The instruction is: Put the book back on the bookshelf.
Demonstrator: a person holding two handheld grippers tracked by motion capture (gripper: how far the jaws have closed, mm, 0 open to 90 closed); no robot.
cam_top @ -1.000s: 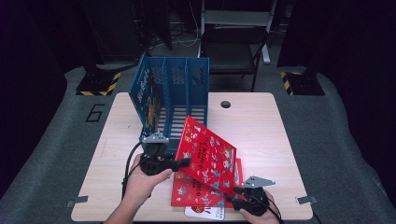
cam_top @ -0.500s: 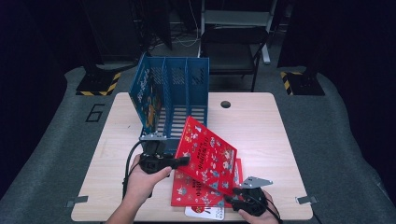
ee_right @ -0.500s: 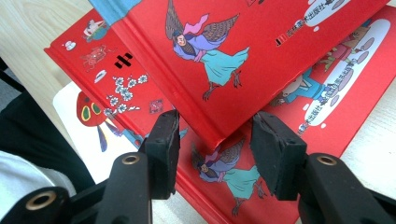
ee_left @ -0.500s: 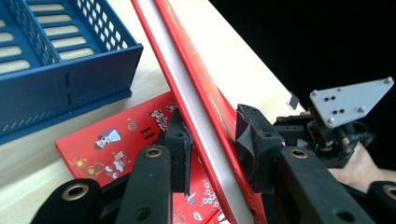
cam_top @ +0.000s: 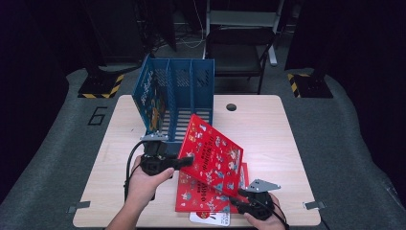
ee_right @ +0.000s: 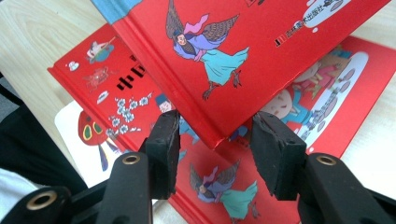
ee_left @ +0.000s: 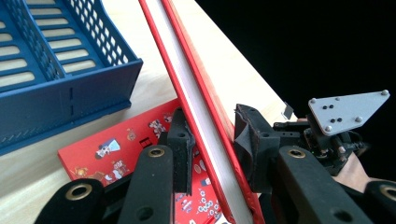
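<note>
A red picture book (cam_top: 213, 153) stands tilted above the table, its left edge raised. My left gripper (cam_top: 189, 160) is shut on that edge; its jaws have just been closing, and the pads (ee_left: 180, 144) press both covers of the book (ee_left: 196, 88). A second red book (cam_top: 201, 199) lies flat beneath, on top of a white book (cam_top: 210, 218). My right gripper (cam_top: 234, 199) is at the tilted book's low corner. Its jaws stand open (ee_right: 217, 140) with that corner (ee_right: 261, 56) hanging between them above the flat book (ee_right: 116, 84).
A blue slotted file rack (cam_top: 177, 91) stands at the back left of the wooden table (cam_top: 258, 124), just behind the books, and its wall (ee_left: 46, 84) is close to the left gripper. A round cable hole (cam_top: 231, 107) sits near the far edge.
My left hand has shifted very slightly to the left along the book's edge. The tilted book and the right gripper have kept their places.
</note>
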